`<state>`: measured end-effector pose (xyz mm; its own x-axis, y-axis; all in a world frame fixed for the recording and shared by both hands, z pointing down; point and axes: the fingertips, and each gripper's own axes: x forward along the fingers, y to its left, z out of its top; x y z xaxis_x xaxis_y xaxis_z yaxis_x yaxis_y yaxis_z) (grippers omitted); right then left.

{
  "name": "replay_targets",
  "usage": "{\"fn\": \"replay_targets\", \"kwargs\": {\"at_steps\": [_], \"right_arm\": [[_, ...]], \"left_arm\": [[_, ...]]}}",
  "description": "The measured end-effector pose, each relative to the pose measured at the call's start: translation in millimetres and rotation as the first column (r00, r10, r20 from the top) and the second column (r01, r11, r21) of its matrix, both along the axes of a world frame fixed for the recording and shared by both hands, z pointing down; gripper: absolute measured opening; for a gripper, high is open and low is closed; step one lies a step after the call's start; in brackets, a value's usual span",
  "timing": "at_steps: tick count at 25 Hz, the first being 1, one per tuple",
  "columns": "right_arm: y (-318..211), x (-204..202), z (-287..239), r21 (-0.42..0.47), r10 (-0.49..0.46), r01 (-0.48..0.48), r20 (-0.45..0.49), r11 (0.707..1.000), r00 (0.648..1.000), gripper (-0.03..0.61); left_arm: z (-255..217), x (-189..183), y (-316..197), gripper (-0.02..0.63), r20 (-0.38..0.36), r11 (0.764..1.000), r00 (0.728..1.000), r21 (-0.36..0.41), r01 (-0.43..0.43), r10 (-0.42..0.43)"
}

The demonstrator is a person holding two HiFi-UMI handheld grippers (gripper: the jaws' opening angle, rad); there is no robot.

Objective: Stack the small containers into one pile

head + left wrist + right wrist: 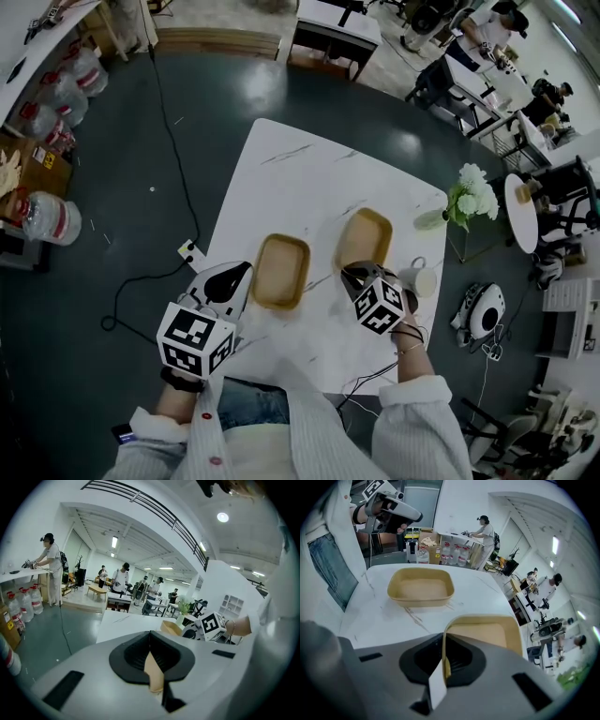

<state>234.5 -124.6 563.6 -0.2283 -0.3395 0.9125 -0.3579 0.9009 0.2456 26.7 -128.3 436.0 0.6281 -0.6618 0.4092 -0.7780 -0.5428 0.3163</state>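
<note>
Two tan, shallow containers lie side by side on the white marble table (pixel 291 178). My right gripper (pixel 352 273) (pixel 445 645) is shut on the near rim of the right container (pixel 366 234) (pixel 487 632), whose edge runs into the closed jaws. The left container (pixel 280 272) (pixel 421 588) stands free on the table. My left gripper (pixel 238 275) (pixel 150 641) is shut just left of that container and held a little above the table, gripping nothing. In the left gripper view the right container (pixel 170 627) shows far ahead; the left one is hidden.
A white mug (pixel 424 279) stands close to the right of my right gripper. A vase of white flowers (pixel 468 199) sits at the table's right edge. A black cable (pixel 178 159) trails on the dark floor to the left. People work at distant benches.
</note>
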Motion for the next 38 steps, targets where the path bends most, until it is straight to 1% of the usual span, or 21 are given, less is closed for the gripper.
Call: {"fn": "replay_targets", "kwargs": {"at_steps": [5,11,18,24,30,38], "right_arm": [[5.5,-28.2,-16.7,0.027,-0.015,0.014,0.022,1.000,1.000,0.015],[14.7,-75.2,-30.5,0.033,-0.044,0.042,0.061,0.999,0.997,0.015],[26.0,-130.5,-42.5,0.033,-0.079,0.076,0.103,0.997,0.992,0.015],[46.3,-172.7,-41.5,0.021,-0.111,0.110,0.126,0.994,0.986,0.017],[62.5,-189.5,-32.6,0.008,-0.117,0.117,0.122,0.993,0.986,0.017],[69.5,-189.4,-18.7,-0.010,-0.085,0.086,0.093,0.996,0.992,0.017]], "left_arm": [[-8.1,-12.3,11.3,0.018,-0.010,1.000,1.000,0.019,0.013,-0.013],[-17.4,-32.2,23.6,0.018,-0.019,0.998,0.999,0.044,0.039,-0.039],[-23.6,-49.3,32.7,0.018,-0.030,0.996,0.998,0.060,0.059,-0.057],[-24.8,-68.4,42.0,0.018,-0.035,0.995,0.997,0.066,0.069,-0.066],[-20.3,-82.7,49.6,0.018,-0.035,0.995,0.997,0.064,0.071,-0.069],[-13.1,-90.2,53.7,0.018,-0.036,0.998,0.999,0.060,0.035,-0.033]]}}
